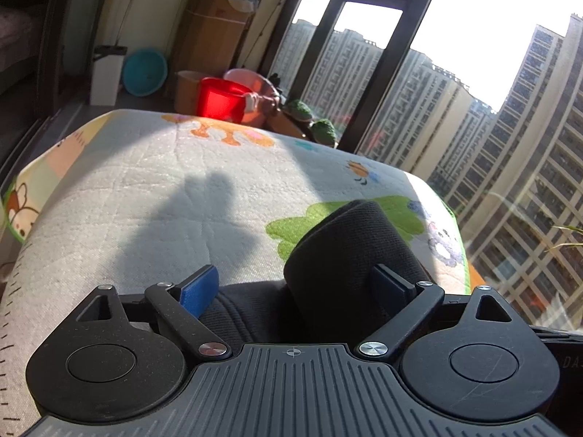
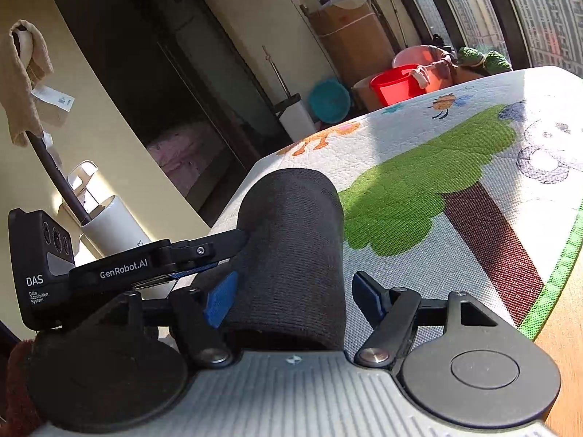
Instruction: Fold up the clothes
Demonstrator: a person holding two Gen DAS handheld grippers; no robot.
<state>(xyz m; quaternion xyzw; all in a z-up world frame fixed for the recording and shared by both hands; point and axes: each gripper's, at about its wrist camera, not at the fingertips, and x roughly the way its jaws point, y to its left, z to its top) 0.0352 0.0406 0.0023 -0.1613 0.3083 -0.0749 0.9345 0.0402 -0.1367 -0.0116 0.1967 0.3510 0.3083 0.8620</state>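
Note:
A dark knit garment [image 1: 349,255] lies folded into a thick roll on a cartoon-printed mat [image 1: 164,182]. My left gripper [image 1: 296,287] stands wide open around the roll's near end. Its right blue pad rests beside the cloth and its left pad is clear of it. In the right wrist view the same roll [image 2: 295,225] lies between the fingers of my right gripper [image 2: 295,298], which is open. The left pad is against the cloth, while the right pad stands apart from it. The left gripper's black casing [image 2: 120,269] reaches in from the left, one finger touching the roll.
The mat [image 2: 473,153] covers a table whose wooden edge [image 2: 561,327] shows at the right. Beyond the far end stand a red bucket [image 1: 222,103], a teal basin [image 1: 144,71], a cardboard box [image 1: 215,36] and tall windows [image 1: 455,91].

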